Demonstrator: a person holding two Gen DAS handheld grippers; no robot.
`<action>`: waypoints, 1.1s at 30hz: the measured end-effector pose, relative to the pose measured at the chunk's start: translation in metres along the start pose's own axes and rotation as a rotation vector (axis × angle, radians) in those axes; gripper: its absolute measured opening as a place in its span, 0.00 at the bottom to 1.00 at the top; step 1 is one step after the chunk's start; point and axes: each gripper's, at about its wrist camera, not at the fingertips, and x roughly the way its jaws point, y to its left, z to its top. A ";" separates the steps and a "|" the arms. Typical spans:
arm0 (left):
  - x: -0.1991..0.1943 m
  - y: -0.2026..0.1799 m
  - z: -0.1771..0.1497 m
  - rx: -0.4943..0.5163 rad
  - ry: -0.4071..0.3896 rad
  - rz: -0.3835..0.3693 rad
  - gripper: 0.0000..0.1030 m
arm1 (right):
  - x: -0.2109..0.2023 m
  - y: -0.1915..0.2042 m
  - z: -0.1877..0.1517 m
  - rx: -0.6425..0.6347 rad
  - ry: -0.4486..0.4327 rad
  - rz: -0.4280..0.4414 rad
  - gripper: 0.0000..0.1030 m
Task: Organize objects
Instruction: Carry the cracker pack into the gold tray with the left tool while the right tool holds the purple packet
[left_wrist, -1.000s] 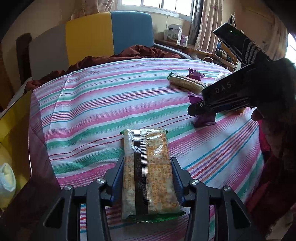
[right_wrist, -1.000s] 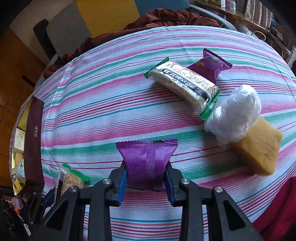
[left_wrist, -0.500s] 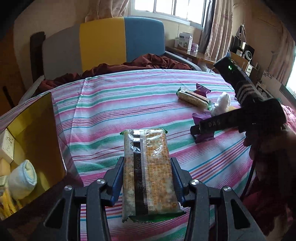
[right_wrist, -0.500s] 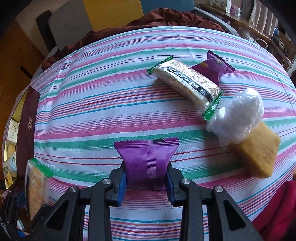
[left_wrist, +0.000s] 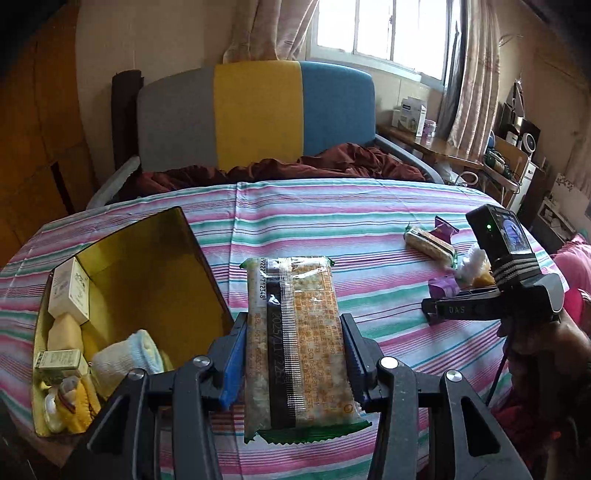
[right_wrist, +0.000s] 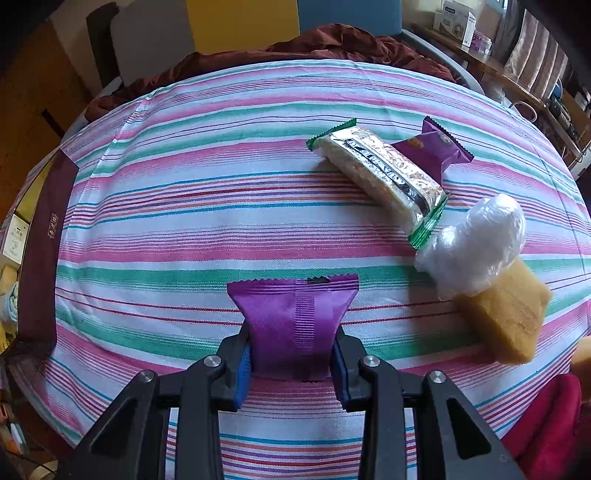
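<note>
My left gripper (left_wrist: 293, 343) is shut on a long cracker packet (left_wrist: 295, 339) with green ends, lifted above the striped cloth. To its left stands an open gold-lined box (left_wrist: 122, 280) holding small cartons, a rolled pale towel and yellow items. My right gripper (right_wrist: 291, 349) is shut on a purple snack packet (right_wrist: 293, 321), low over the cloth; the same gripper (left_wrist: 432, 308) shows at the right in the left wrist view. On the cloth farther right lie a second cracker packet (right_wrist: 384, 177), another purple packet (right_wrist: 436, 147), a white plastic-wrapped bundle (right_wrist: 476, 243) and a tan sponge-like block (right_wrist: 506, 314).
The table carries a pink, green and white striped cloth (right_wrist: 207, 206). The box's dark maroon lid edge (right_wrist: 48, 240) is at the left in the right wrist view. Behind the table are a grey, yellow and blue bench (left_wrist: 258, 114) with dark red fabric (left_wrist: 332, 162).
My left gripper has risen and swung left with the cracker packet, bringing the open box fully into view. The right gripper and its purple packet have stayed nearly still.
</note>
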 end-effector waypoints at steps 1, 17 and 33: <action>-0.001 0.004 -0.001 -0.007 -0.001 0.012 0.46 | 0.000 0.000 0.000 -0.004 -0.002 -0.004 0.34; -0.021 0.098 -0.019 -0.182 -0.005 0.110 0.46 | 0.003 0.019 -0.003 -0.044 -0.023 -0.049 0.34; -0.013 0.227 -0.026 -0.516 0.043 0.107 0.46 | -0.001 0.027 -0.007 -0.079 -0.035 -0.073 0.33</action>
